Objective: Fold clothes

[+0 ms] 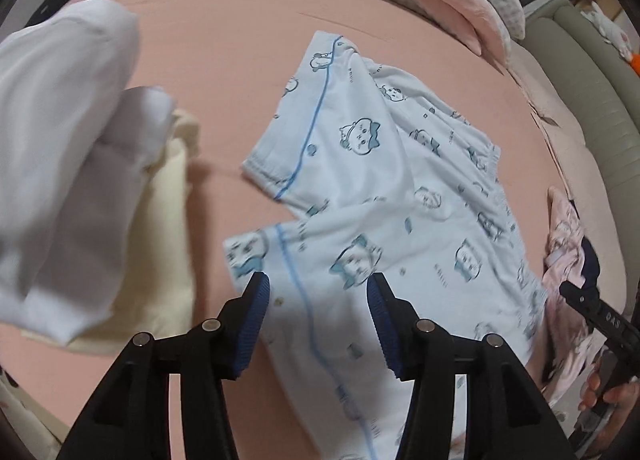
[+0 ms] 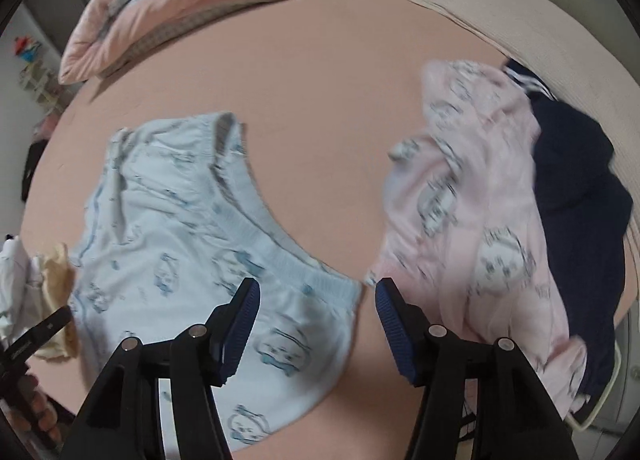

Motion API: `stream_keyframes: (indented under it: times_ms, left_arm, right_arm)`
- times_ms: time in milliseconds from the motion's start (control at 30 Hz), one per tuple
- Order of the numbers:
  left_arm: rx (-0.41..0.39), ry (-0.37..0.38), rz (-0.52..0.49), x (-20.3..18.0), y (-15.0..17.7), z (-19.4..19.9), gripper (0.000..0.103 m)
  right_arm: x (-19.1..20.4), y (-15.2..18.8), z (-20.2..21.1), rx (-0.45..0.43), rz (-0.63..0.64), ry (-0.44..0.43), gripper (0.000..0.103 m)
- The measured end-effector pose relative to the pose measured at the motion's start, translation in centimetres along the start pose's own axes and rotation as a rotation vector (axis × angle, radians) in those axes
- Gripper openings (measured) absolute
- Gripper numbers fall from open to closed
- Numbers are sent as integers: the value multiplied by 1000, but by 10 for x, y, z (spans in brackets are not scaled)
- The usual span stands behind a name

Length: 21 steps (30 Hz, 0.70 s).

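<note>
Light blue pyjama shorts (image 1: 384, 196) with a cartoon print and blue piping lie spread on the pink bedsheet (image 1: 224, 72). My left gripper (image 1: 318, 284) hovers open over one leg hem, its blue pads apart and nothing pinched between them. In the right wrist view the same shorts (image 2: 188, 244) lie with the elastic waistband curving toward the lower centre. Above the waistband's corner my right gripper (image 2: 318, 288) is open and holds nothing. The right gripper's black tip (image 1: 596, 312) and the hand on it show at the left wrist view's right edge.
A folded white garment (image 1: 68, 164) lies on a cream one (image 1: 168, 244) at the left. A pink printed garment (image 2: 480, 212) and a dark navy one (image 2: 576, 196) are heaped at the right. A rolled pink quilt (image 2: 192, 8) lies at the head of the bed.
</note>
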<state>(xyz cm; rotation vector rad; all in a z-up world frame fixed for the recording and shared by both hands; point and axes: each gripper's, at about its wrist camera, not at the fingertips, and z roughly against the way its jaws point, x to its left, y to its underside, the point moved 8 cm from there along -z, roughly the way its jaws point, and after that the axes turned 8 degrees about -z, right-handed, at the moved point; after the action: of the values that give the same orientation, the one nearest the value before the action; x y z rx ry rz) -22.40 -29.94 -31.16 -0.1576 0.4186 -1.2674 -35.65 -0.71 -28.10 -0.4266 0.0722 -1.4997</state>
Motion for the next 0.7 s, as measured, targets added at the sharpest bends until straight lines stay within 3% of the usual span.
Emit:
stream_keyframes:
  times_ms: [167, 400, 700]
  left_arm:
    - [6, 7, 27, -4, -27, -10, 48]
    - [-22, -101, 32, 14, -83, -22, 48]
    - [23, -58, 78, 15, -148, -62, 48]
  right_arm:
    - [28, -14, -3, 8, 80, -29, 60]
    - [58, -36, -25, 64, 60, -117, 60]
    - [114, -66, -67, 132, 26, -268, 60]
